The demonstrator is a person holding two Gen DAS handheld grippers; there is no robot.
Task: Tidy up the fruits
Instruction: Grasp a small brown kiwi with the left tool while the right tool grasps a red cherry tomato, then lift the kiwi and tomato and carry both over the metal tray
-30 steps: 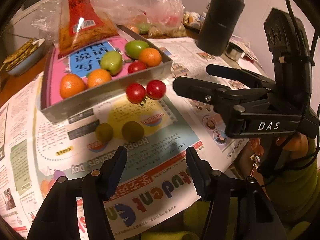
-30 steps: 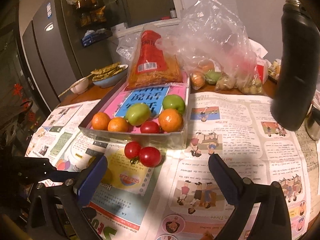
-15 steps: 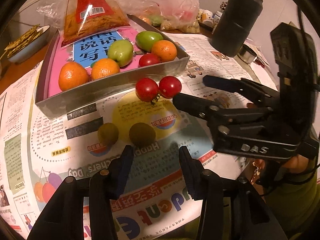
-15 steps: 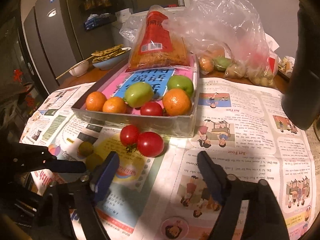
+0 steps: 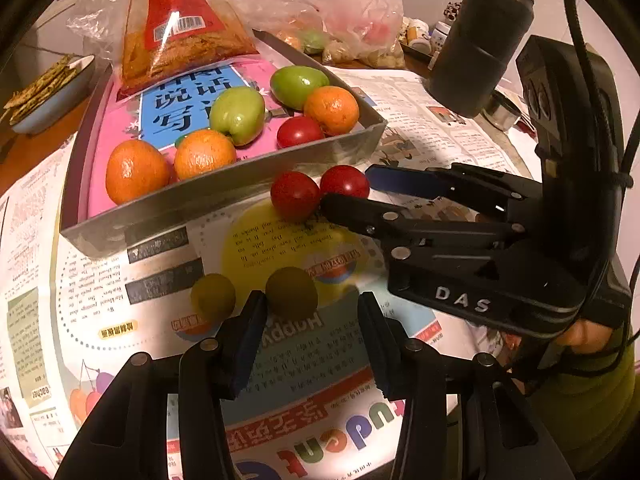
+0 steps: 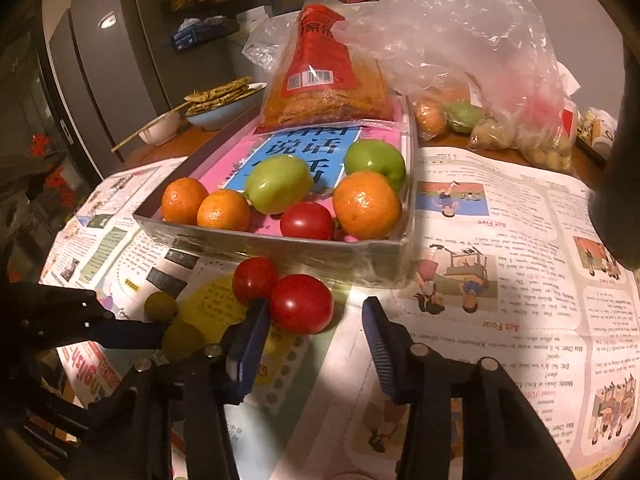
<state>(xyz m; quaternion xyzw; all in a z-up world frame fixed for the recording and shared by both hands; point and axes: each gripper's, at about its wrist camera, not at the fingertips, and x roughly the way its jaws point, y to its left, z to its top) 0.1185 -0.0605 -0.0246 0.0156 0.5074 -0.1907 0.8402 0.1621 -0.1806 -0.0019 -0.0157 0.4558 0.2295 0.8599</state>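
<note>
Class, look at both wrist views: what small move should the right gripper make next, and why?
Probably ease the right gripper forward around the nearer red tomato. Its jaws, just closing, stand open with the tomato at the tips, not between the pads; the tray lies just behind it.

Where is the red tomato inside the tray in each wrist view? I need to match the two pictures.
Left wrist view: the red tomato lies upper centre, in the tray's near right corner, just left of an orange.
Right wrist view: the same tomato sits at centre, against the tray's near wall, left of that orange.
Shared landmark: the red snack bag at the tray's far end.
</note>
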